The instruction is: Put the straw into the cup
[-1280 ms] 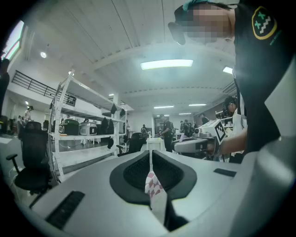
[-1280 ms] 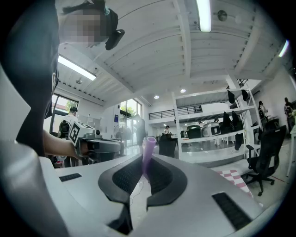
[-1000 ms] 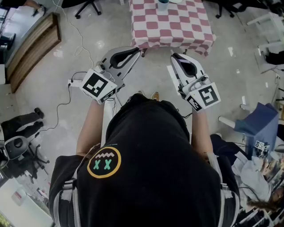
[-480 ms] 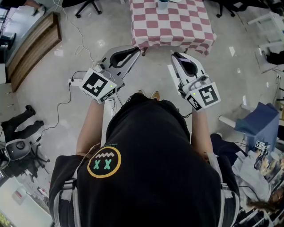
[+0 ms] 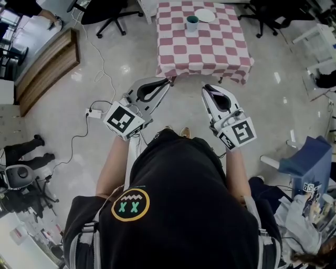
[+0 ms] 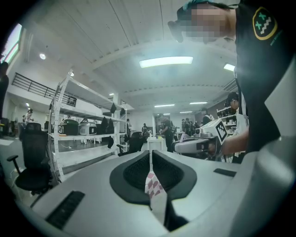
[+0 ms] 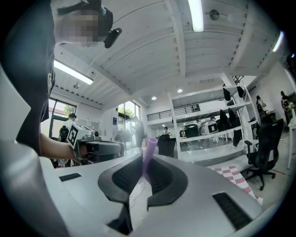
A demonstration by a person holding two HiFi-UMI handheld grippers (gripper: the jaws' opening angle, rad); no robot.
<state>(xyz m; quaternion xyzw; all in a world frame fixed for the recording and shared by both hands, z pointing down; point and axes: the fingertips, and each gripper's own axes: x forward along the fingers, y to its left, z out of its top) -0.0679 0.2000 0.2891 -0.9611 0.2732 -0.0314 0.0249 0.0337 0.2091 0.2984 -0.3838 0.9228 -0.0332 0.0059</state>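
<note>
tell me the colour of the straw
Purple straw, clearest in the right gripper view.

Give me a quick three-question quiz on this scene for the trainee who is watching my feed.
1. Multiple choice: whose jaws are closed on the purple straw? A: left gripper. B: right gripper. C: neither.
2. True or false: the cup stands on the floor.
3. Fill in: on the checkered table, beside the cup, lies a white ____.

Key
1. B. The left gripper's jaws are together with nothing between them.
2. False. It stands on the checkered table, ahead of both grippers.
3. plate.
</note>
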